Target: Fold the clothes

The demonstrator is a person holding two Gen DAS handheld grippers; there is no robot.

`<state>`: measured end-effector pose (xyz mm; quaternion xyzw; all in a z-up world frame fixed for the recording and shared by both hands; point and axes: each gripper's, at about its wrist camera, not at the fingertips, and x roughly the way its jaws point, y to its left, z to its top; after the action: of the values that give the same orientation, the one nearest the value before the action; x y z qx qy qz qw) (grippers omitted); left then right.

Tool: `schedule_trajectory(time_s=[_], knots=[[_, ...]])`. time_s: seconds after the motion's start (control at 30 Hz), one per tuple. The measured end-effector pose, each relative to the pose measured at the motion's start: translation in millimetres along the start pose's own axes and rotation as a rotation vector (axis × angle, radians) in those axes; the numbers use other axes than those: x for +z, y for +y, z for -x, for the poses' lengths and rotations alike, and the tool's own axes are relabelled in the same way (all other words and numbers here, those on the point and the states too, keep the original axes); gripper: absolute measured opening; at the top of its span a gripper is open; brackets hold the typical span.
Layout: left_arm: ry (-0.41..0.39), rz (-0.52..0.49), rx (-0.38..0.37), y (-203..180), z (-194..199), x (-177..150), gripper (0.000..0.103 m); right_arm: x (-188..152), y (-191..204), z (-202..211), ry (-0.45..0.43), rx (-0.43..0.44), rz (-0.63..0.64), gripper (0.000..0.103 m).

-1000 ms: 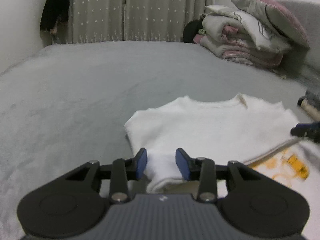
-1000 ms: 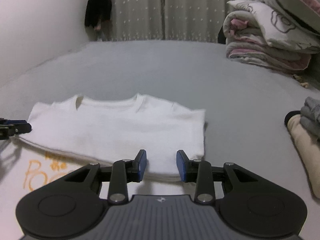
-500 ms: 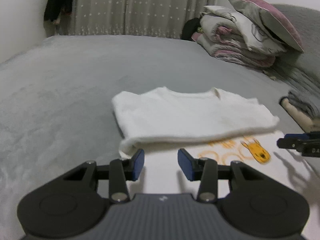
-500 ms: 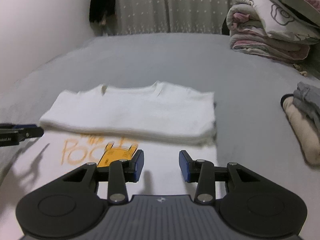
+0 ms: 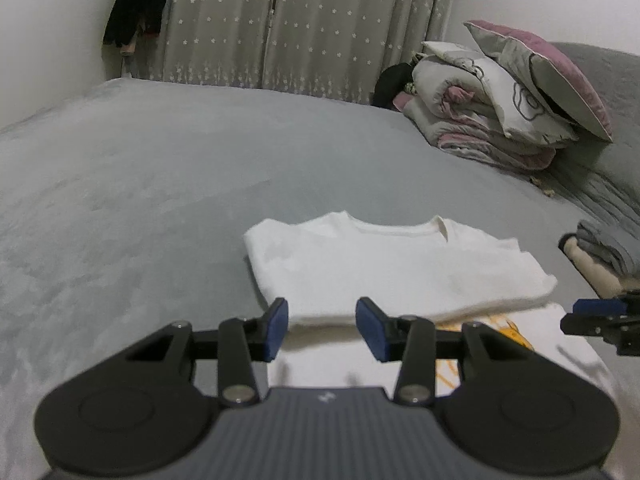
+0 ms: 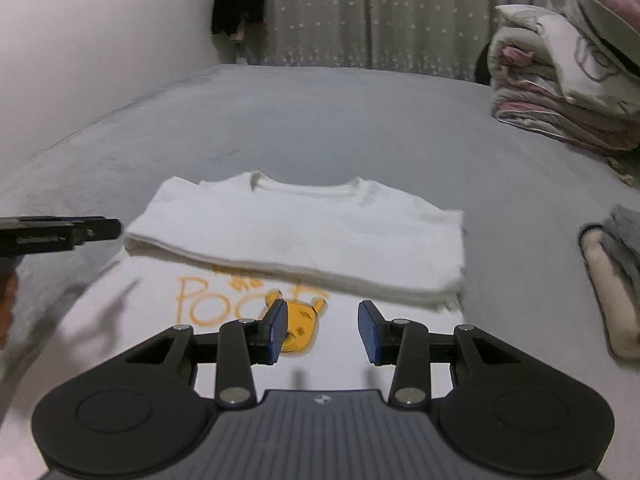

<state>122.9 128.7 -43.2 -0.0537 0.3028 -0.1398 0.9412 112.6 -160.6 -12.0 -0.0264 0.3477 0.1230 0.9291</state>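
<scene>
Left wrist view: the left gripper (image 5: 322, 327) gapes wide, empty, above the white T-shirt (image 5: 384, 268) half-folded on the grey bed (image 5: 160, 184). Right wrist view: the right gripper (image 6: 322, 330) likewise spread, holding nothing, over the shirt's orange print (image 6: 298, 320)

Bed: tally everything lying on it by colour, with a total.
White: 1, the T-shirt with the orange print, partly folded.
Grey and beige: 1, the stack of folded clothes at the right edge.
Pink, grey and white: 1, the pile of bedding and pillows at the far right.
Total: 3.
</scene>
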Motion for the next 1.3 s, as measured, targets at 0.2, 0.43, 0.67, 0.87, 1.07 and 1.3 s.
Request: schedule_trajectory(time_s=[0.2,0.43,0.67,0.87,1.07,1.3], knots=[[-0.033,0.065,-0.016,24.6,-29.5,13.0,0.039,33.0,12.8,-28.4,0.006,0.069,0.030,0.039],[-0.086,0.161,-0.110,51.1,-50.0,20.2,0.034,69.5,30.9,-77.0,0.004,0.196,-0.005,0.039],[0.019,0.147,-0.212,55.9,-76.5,0.1,0.025,108.1,34.3,-134.8,0.054,0.472,-0.132,0.039],[0.050,0.065,-0.242,42.1,-83.7,-14.7,0.025,129.4,46.7,-183.9,0.146,0.603,-0.125,0.039],[0.047,0.067,-0.252,39.1,-86.5,-16.5,0.025,143.5,48.6,-216.7,0.234,0.668,-0.120,0.039],[0.046,0.080,-0.257,38.4,-89.1,-16.7,0.025,153.9,58.9,-232.6,0.327,0.688,-0.107,0.039]])
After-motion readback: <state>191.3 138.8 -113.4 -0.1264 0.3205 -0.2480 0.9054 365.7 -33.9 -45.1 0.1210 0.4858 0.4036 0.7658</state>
